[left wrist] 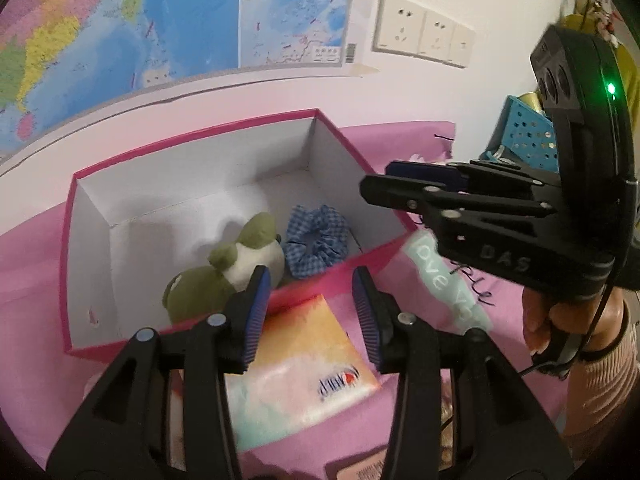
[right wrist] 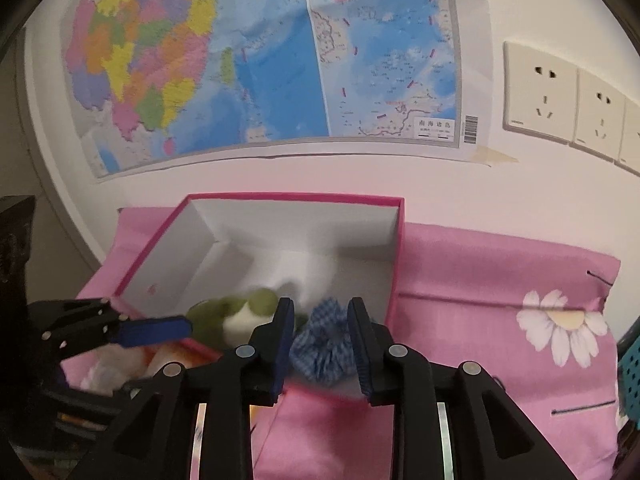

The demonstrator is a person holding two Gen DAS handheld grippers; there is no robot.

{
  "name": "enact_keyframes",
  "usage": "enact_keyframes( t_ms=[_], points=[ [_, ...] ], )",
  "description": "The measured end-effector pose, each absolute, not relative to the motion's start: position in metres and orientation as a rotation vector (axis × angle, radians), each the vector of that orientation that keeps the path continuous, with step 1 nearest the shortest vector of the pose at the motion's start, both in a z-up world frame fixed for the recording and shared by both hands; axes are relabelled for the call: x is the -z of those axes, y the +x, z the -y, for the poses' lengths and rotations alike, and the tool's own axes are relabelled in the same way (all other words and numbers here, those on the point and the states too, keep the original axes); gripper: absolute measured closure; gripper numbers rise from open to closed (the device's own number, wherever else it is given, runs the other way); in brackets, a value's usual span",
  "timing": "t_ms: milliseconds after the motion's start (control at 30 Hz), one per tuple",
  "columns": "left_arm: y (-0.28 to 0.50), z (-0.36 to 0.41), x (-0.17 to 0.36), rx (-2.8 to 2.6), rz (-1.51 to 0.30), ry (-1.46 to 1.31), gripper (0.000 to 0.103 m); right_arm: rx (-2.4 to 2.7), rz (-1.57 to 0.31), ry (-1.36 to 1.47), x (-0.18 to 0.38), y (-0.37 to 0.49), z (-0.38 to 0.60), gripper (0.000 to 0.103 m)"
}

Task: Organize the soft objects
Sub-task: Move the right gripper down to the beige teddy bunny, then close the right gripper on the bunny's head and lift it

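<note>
Scrunchie [left wrist: 316, 240] + green plush [left wrist: 224, 272] in pink box [left wrist: 192, 140]. R claw [right wrist: 320, 344] spread, clear of scrunchie. L claw [left wrist: 308, 312] spread over tissue pack [left wrist: 304, 376]. Next: drop L low, pinch pack mid-body, lift over rim.

The box [left wrist: 192, 216] sits on the cloth [right wrist: 500, 280], against the wall [left wrist: 420, 92]. In it, the plush [left wrist: 224, 268] lies left of the scrunchie [left wrist: 316, 240], both near its front wall. A packet [left wrist: 304, 368] lies before the box.

Plush frog [left wrist: 224, 268], scrunchie [left wrist: 316, 242] inside pink box [left wrist: 192, 140].
</note>
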State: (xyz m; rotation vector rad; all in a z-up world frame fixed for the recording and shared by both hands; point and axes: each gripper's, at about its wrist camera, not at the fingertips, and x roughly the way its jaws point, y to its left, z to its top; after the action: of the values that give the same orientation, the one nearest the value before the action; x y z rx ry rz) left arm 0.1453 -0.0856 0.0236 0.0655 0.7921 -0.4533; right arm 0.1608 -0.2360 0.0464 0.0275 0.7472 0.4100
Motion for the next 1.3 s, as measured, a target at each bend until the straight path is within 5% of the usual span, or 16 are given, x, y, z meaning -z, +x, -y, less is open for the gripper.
enact_keyframes(
  t_ms=[300,467,1000,1100,1167,1300],
  points=[
    [0.08,0.07,-0.027,0.514,-0.718,0.094,0.05,-0.527,-0.73,0.113,-0.061,0.097,0.259,0.068],
    [0.044,0.07,-0.017,0.575,-0.725,0.104,0.049,-0.544,-0.784,0.094,-0.046,0.061,0.265,0.053],
    [0.012,0.098,0.031,0.68,-0.854,0.116,0.049,-0.551,-1.057,0.127,0.047,0.036,0.261,0.053],
    [0.01,0.099,0.035,0.681,-0.869,0.115,0.049,-0.565,-1.06,0.135,0.049,0.038,0.26,0.064],
    [0.01,0.099,0.037,0.684,-0.877,0.114,0.049,-0.561,-1.053,0.148,0.049,0.039,0.261,0.086],
    [0.011,0.101,0.039,0.687,-0.888,0.117,0.049,-0.553,-1.034,0.165,0.048,0.039,0.263,0.09]
  ],
)
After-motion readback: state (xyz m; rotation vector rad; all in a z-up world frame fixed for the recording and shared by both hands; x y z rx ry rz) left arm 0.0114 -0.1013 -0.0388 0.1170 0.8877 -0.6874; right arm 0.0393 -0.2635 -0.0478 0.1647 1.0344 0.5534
